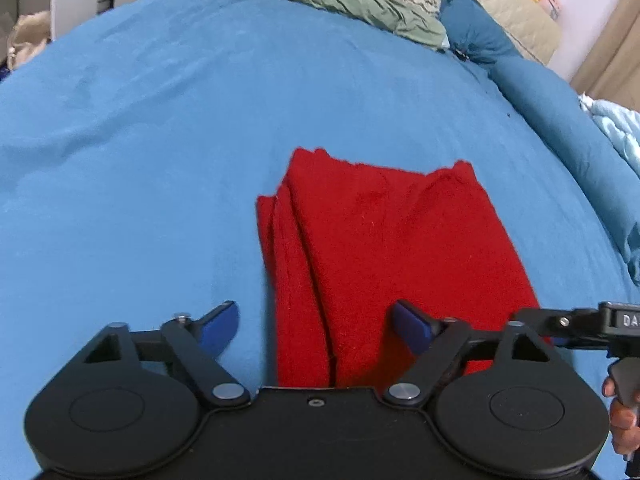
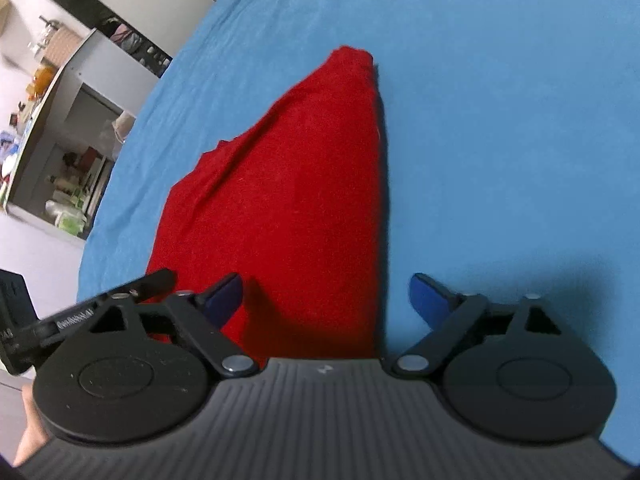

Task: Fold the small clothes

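At the bottom of each frame, the left gripper (image 1: 316, 326) and right gripper (image 2: 326, 300) are seen spread wide, holding nothing. The folded red knit garment (image 1: 384, 256) lies mid-frame on the blue bedsheet (image 1: 160, 140); it is judged soft, light and limp, best pinched at its near corners.

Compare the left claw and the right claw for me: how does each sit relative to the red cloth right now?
The left claw straddles the red cloth's left edge, where layered folds show; the right claw straddles its right edge, which is one straight fold. The left claw's right finger is over the cloth, its left over the blue sheet; the right claw has this mirrored. Both are open, holding nothing, at the cloth's near end.
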Motion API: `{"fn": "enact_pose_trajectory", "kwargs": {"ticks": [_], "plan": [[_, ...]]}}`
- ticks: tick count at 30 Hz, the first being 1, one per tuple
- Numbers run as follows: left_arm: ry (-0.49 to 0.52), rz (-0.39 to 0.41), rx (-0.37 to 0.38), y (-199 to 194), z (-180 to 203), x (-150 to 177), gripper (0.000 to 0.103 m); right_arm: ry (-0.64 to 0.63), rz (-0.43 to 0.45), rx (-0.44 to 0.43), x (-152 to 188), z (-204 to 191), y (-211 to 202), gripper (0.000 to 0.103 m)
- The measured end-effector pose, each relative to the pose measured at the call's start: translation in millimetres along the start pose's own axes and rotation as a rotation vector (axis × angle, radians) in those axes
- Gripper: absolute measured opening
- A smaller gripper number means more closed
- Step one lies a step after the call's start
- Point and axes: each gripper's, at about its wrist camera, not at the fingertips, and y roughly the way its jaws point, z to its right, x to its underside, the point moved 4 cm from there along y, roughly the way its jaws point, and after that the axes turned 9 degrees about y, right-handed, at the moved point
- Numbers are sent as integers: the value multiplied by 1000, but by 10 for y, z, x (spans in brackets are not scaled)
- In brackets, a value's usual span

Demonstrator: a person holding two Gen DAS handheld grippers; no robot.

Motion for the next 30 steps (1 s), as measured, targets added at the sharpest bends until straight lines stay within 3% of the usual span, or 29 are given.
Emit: {"fn": "enact_pose_trajectory", "kwargs": {"ticks": [2, 3, 4, 7, 11, 18, 22, 25, 30], "plan": [[9, 1, 8, 48, 7, 3, 75, -28, -8, -13, 2, -39, 37, 87], [17, 0, 15, 53, 26, -2, 68, -37, -20, -18, 3, -63, 49, 70], [17, -6, 41, 64, 57, -11, 51, -38, -19, -12, -5, -78, 34, 61], [26, -15, 33, 16, 153, -56, 32, -11, -21, -31, -44, -115, -40, 45], [58, 8, 12, -166, 304, -106, 25, -23, 0, -86, -34, -239, -294, 41], [98, 102, 90, -956, 865, 66, 25, -145, 63, -132, 289, -338, -1328, 40], [126, 140, 149, -1400, 1288, 428, 25, -143, 84, -137, 657, -72, -1955, 40], [148, 142, 169, -1497, 1568, 781, 25, -149, 98, -113, 1013, 218, -2222, 40], [166, 83, 146, -1215, 1862, 1353, 25, -125, 100, -12, 1503, 839, -2128, 41]]}}
